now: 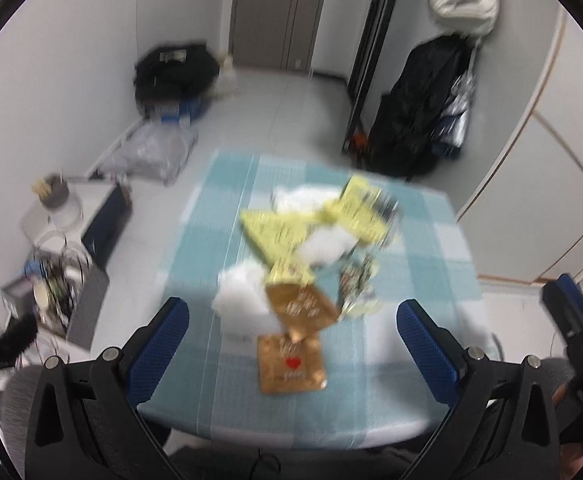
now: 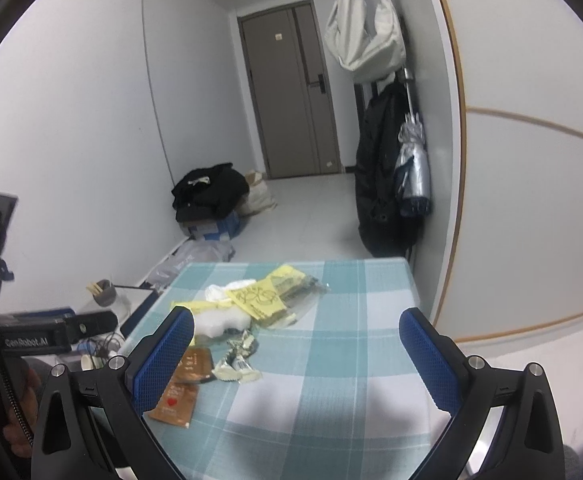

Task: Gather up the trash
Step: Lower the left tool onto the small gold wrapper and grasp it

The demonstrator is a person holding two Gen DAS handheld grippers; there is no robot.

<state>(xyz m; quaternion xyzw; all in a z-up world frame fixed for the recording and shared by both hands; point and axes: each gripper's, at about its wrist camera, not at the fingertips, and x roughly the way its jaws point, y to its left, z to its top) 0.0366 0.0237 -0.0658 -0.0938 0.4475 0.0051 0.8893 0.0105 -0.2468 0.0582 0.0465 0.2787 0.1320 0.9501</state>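
Trash lies heaped on a table with a teal checked cloth (image 1: 431, 264) (image 2: 351, 360). Yellow wrappers (image 1: 279, 232) (image 2: 257, 298), white tissue wads (image 1: 239, 290) (image 2: 219, 322), silver foil wrappers (image 1: 357, 280) (image 2: 237, 362) and two brown packets (image 1: 291, 364) (image 2: 173, 402) make up the pile. My left gripper (image 1: 293, 344) hovers open above the near end of the pile, its blue pads either side of the brown packets. Also open, my right gripper (image 2: 297, 356) hangs over the cloth just right of the pile, with its left pad (image 2: 167, 356) covering part of the packets. Neither holds anything.
On the left floor are a black bag on a box (image 2: 211, 196), plastic bags (image 1: 151, 152) and a low shelf with a cup and cables (image 1: 57, 272). A dark coat and folded umbrella (image 2: 413, 164) hang at the right wall. A door (image 2: 291, 92) stands at the far end.
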